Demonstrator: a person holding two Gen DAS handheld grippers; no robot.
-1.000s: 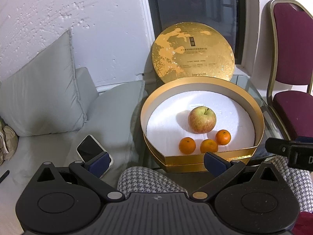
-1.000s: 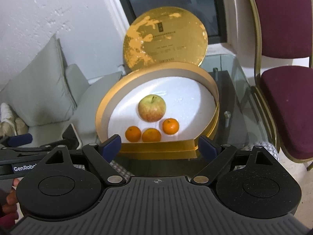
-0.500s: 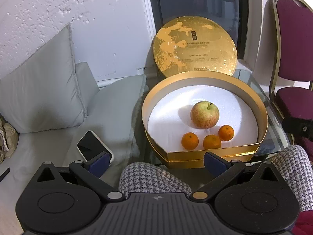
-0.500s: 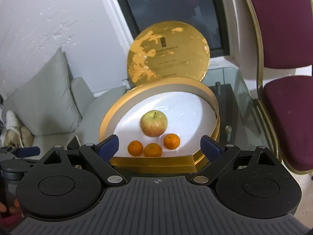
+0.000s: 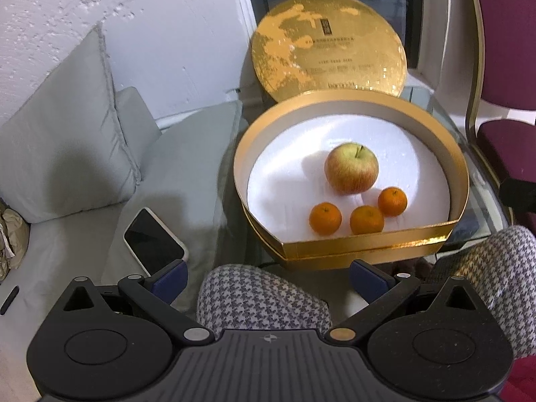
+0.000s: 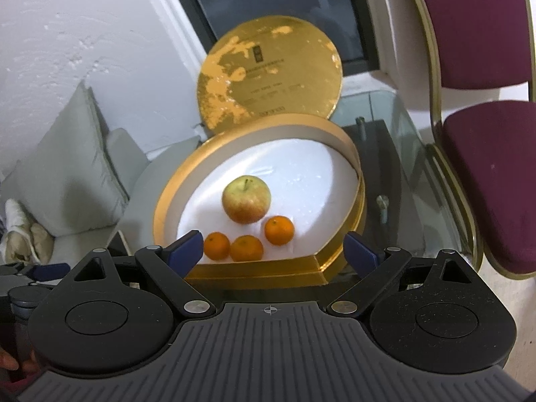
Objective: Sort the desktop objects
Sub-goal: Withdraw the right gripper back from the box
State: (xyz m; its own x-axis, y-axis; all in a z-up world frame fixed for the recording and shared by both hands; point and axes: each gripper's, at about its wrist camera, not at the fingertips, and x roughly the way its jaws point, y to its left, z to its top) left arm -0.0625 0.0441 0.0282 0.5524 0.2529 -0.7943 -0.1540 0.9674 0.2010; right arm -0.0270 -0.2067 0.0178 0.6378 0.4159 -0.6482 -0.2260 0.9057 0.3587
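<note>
A round gold box (image 5: 459, 181) (image 6: 160, 214) with a white foam floor stands on a glass table. Inside it lie an apple (image 5: 351, 169) (image 6: 246, 199) and three mandarins (image 5: 366, 219) (image 6: 247, 248) in a row near the front wall. Its gold lid (image 5: 328, 50) (image 6: 268, 73) leans upright behind it. My left gripper (image 5: 269, 278) is open and empty, held short of the box above a person's houndstooth knee (image 5: 261, 301). My right gripper (image 6: 272, 249) is open too, empty, just in front of the box's front wall.
A phone (image 5: 154, 241) lies on the grey sofa cushion left of the table. Grey pillows (image 5: 60, 154) stand against the white wall. A maroon chair (image 6: 482, 100) stands close to the right of the glass table (image 6: 395, 154). The left gripper's body (image 6: 20, 274) shows at the right view's left edge.
Both grippers have pulled back and risen slightly, so the box looks lower and closer to the fingers. The right gripper's tip has left the left view's right edge. Jaws stayed open.
</note>
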